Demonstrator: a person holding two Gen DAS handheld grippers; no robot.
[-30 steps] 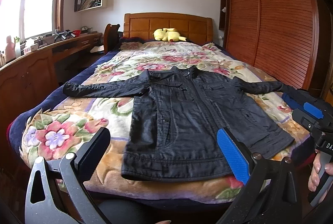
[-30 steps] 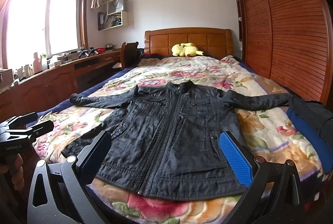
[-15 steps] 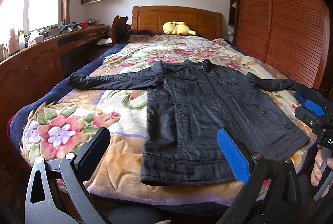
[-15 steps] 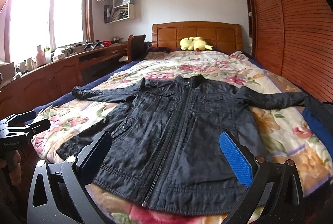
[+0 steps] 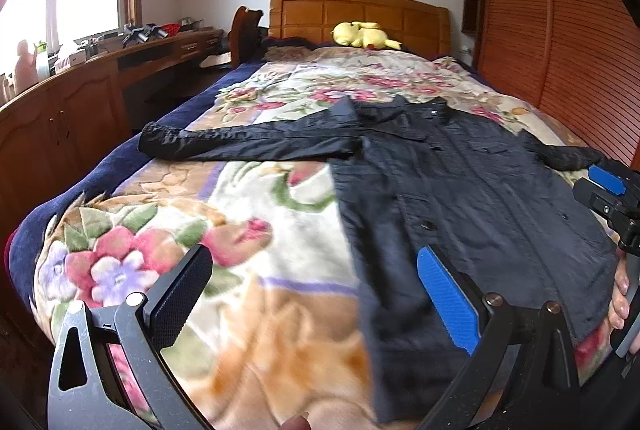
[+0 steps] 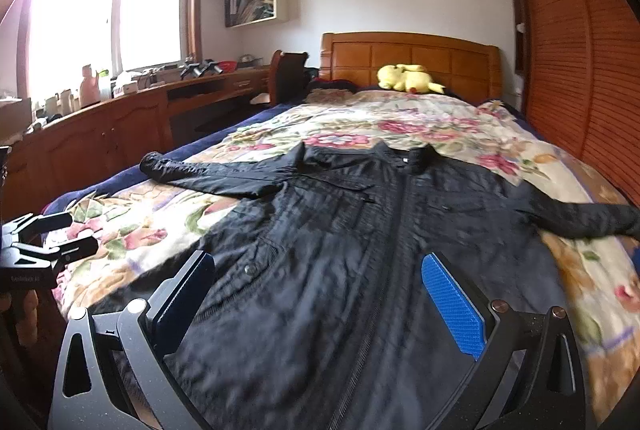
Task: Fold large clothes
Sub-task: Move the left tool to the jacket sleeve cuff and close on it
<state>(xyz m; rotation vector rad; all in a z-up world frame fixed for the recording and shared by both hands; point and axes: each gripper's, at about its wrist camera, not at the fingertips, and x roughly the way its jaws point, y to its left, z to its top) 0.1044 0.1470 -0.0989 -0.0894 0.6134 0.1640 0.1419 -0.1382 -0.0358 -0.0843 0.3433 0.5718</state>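
Note:
A black jacket lies flat, front up, on the floral bedspread, both sleeves spread out sideways. It also fills the right wrist view, zipper running down its middle. My left gripper is open and empty, low over the bed's foot, by the jacket's left hem. My right gripper is open and empty above the jacket's lower front. The right gripper shows in the left wrist view, and the left gripper in the right wrist view.
A wooden headboard with a yellow plush toy is at the far end. A long wooden desk with clutter runs along the left under the window. A slatted wooden wardrobe stands close on the right.
Both grippers have moved forward and lower toward the foot of the bed. The jacket now looks nearer and larger. Both stay open.

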